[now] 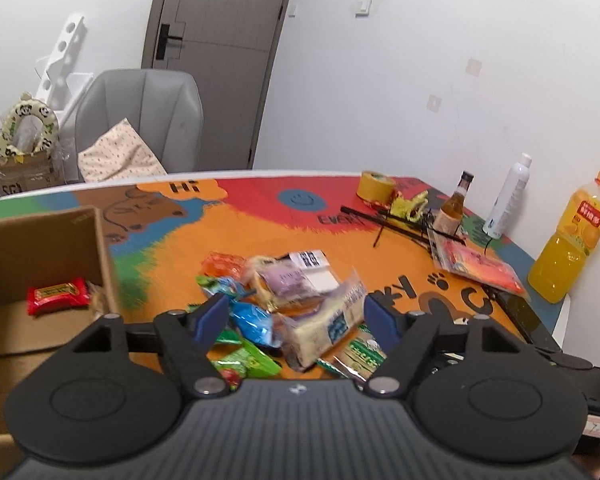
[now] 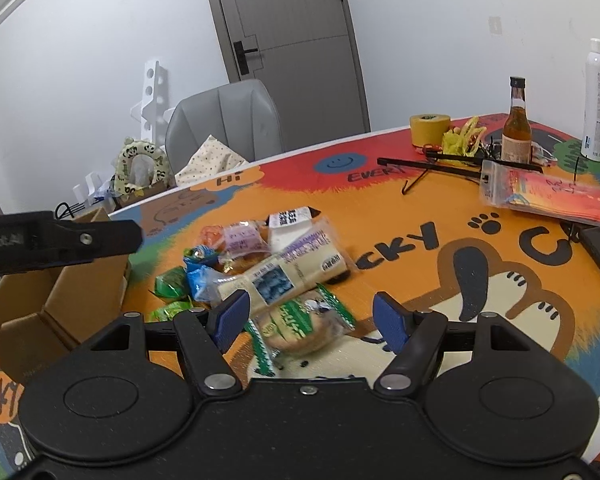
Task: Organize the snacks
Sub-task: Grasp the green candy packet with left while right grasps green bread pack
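Note:
A pile of wrapped snacks (image 1: 296,304) lies on the colourful table: a long pale sandwich pack (image 1: 324,324), a purple-label bread pack (image 1: 288,280), blue (image 1: 254,320) and green candies (image 1: 248,360). A cardboard box (image 1: 40,264) at the left holds a red snack bar (image 1: 58,296). My left gripper (image 1: 296,318) is open above the pile, empty. My right gripper (image 2: 308,316) is open over a green-wrapped bun (image 2: 304,326), not touching it. The pile (image 2: 268,264) and box (image 2: 80,292) also show in the right wrist view, with the left gripper's body (image 2: 56,240) over the box.
At the table's far right stand a yellow tape roll (image 1: 376,188), a brown bottle (image 1: 454,208), a white spray bottle (image 1: 508,196) and an orange juice bottle (image 1: 568,240). A red plastic pouch (image 1: 476,264) and black sticks (image 1: 396,222) lie there. A grey chair (image 1: 140,120) stands behind.

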The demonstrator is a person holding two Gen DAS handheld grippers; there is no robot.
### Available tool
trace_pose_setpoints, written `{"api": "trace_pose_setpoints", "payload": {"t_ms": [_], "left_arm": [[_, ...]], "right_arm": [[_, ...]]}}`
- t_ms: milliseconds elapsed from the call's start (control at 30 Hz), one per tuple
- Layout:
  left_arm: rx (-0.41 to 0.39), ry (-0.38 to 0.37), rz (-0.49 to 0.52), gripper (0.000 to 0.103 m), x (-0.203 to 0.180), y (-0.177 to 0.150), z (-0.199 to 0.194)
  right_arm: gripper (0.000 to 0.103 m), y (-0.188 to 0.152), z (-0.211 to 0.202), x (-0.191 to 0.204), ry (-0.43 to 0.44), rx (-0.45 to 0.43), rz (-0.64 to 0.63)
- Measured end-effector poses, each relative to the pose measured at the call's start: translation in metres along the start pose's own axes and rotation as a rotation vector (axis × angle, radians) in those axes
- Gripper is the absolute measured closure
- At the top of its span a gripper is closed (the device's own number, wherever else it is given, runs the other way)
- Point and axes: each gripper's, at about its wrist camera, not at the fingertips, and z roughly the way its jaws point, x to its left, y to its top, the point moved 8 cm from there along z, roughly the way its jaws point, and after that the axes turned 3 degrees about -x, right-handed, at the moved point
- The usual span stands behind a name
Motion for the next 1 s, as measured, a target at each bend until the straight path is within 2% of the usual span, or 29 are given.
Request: {"api": "trace_pose_setpoints", "payload": {"t_ms": [167, 333, 467, 667, 867, 1000], "left_arm": [[0.04, 0.011, -0.002, 0.034, -0.006, -0.014, 0.019], [0.07, 0.063, -0.022, 0.034, 0.001, -0.025, 0.031], [0.068, 0.126, -0.034, 0.033, 0.013, -0.031, 0.032], [0.104, 0.175, -0.078, 0.032, 0.033, -0.043, 0.034], [0.115, 0.194, -0.085, 0.032, 0.042, -0.05, 0.041], [0.12, 0.201, -0.099, 0.032, 0.045, -0.054, 0.049]], "right_arm": [[0.033, -0.004, 0.005, -0.005, 0.018, 0.022, -0.004], [0.033, -0.008, 0.013, -0.005, 0.034, 0.041, -0.019], [0.027, -0.01, 0.018, -0.002, 0.038, 0.052, -0.037], [0.019, -0.014, 0.025, 0.006, 0.048, 0.062, -0.075], [0.012, -0.016, 0.034, 0.01, 0.039, 0.073, -0.109], [0.012, -0.017, 0.04, 0.013, 0.038, 0.087, -0.137]]}}
